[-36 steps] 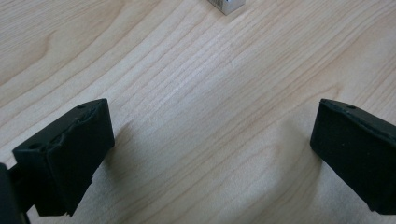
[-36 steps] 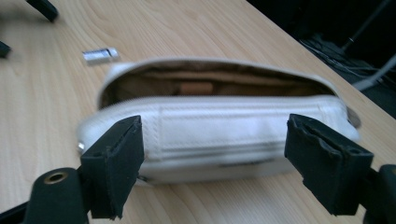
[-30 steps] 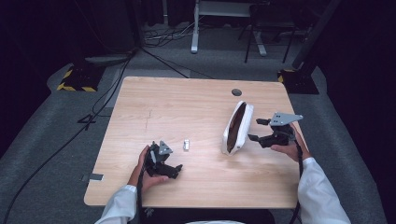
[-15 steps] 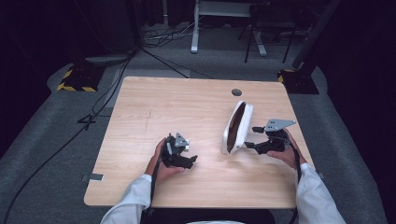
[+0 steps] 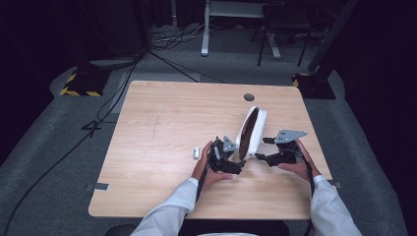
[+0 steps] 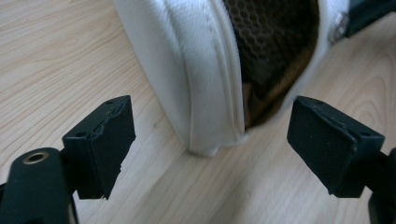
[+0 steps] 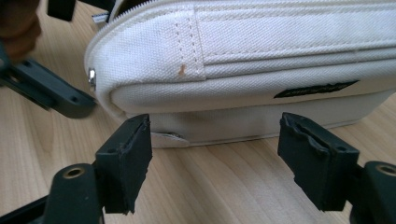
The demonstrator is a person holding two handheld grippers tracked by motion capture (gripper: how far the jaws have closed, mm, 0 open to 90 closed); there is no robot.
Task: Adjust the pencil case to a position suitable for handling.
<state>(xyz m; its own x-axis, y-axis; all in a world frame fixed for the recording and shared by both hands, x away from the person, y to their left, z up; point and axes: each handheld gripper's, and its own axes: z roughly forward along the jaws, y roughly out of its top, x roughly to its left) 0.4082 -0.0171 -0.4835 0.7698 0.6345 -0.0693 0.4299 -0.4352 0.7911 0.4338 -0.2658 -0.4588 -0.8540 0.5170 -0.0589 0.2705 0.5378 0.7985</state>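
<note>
Now left claw [image 5: 235, 158] has reached the pouch [image 5: 251, 132].

A light wooden table [image 5: 162, 123] stands on grey carpet [image 5: 44, 167] in a dark room. At eleven o'clock sits a yellow-black striped base [image 5: 78, 82]; at twelve, white desk legs [image 5: 205, 29].

Tabletop [image 5: 162, 118]: pouch [image 5: 251, 132] stands on edge in the right half, running from near the middle toward the far edge. Left hand-held gripper [image 5: 235, 164] sits just left of the pouch's near end, jaws spread to either side of that end. Right hand-held gripper [image 5: 263, 150] sits just right of the pouch, jaws spread before its side wall. Small block [image 5: 195, 153] lies on the tabletop left of the left hand-held gripper. Round hole [image 5: 249, 97] lies in the tabletop behind the pouch, near the far edge.
</note>
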